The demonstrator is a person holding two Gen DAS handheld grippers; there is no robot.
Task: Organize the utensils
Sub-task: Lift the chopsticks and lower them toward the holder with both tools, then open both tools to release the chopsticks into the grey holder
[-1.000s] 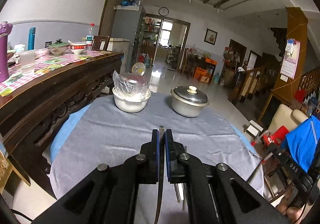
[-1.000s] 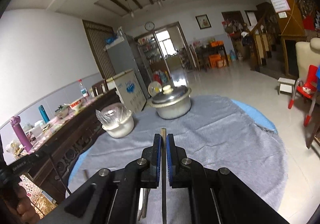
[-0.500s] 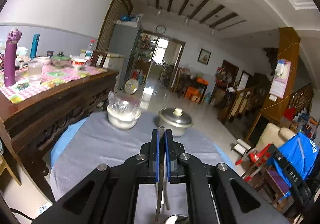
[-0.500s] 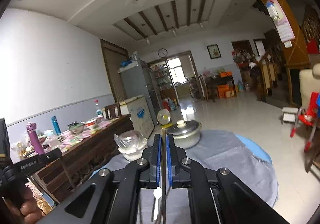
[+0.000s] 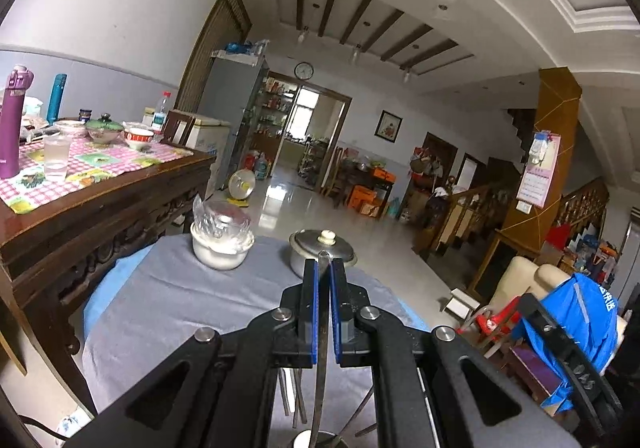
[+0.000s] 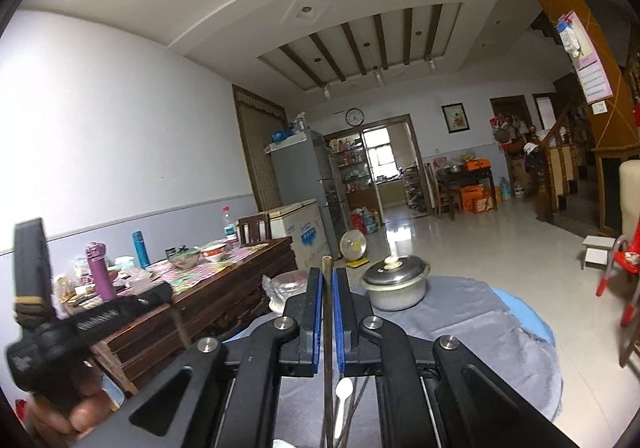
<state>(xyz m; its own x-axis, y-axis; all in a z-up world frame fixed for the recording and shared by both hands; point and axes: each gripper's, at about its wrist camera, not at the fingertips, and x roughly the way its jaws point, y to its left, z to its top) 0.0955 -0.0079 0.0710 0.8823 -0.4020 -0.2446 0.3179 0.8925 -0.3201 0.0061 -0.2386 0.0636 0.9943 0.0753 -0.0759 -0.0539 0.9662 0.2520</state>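
Observation:
My left gripper (image 5: 323, 268) is shut on a thin metal utensil handle (image 5: 321, 376) that hangs down between the pads; its lower end is out of view. My right gripper (image 6: 327, 276) is shut on a wooden chopstick (image 6: 327, 328) held upright. Both are lifted above a round table with a grey cloth (image 5: 168, 312). More utensils lie below the grippers: metal sticks (image 5: 298, 396) in the left wrist view, a white plastic spoon (image 6: 342, 394) in the right wrist view. The left gripper's body and the hand holding it show at the left of the right wrist view (image 6: 60, 332).
A white bowl covered with plastic wrap (image 5: 221, 244) and a lidded metal pot (image 5: 322, 252) stand at the cloth's far edge. A dark wooden table (image 5: 80, 207) with bottles and bowls is to the left. A chair with a blue garment (image 5: 576, 324) is to the right.
Both grippers have risen and tilted upward with their utensils still held; the table now sits lower in both views and more ceiling shows.

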